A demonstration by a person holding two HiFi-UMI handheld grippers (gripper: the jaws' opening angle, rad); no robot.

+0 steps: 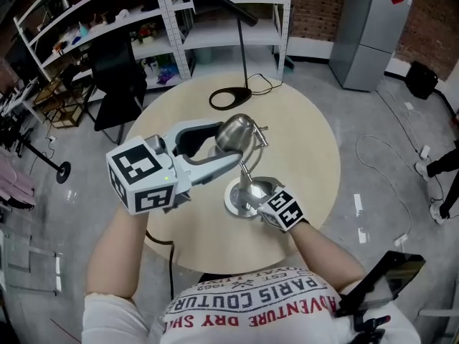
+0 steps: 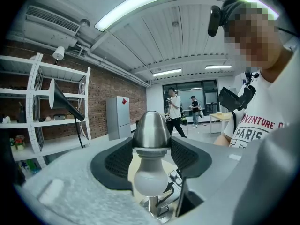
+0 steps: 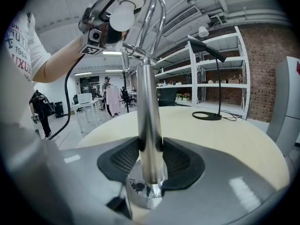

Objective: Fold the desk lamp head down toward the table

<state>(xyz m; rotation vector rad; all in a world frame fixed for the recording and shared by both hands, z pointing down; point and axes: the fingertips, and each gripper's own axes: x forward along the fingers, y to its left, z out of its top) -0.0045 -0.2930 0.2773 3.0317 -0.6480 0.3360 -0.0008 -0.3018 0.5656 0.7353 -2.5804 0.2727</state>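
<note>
Shirt print: "PARIS COUTURE", "ADVENTURE DRY", upside-down.

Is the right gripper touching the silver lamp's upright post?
Touching. The right gripper view shows the right gripper with its two jaws pressed against both sides of the lamp post, with no gap showing.

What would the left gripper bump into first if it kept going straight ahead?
The silver lamp head: it sits right between the left gripper's jaws, apparently clamped, so nothing else comes first.
</note>
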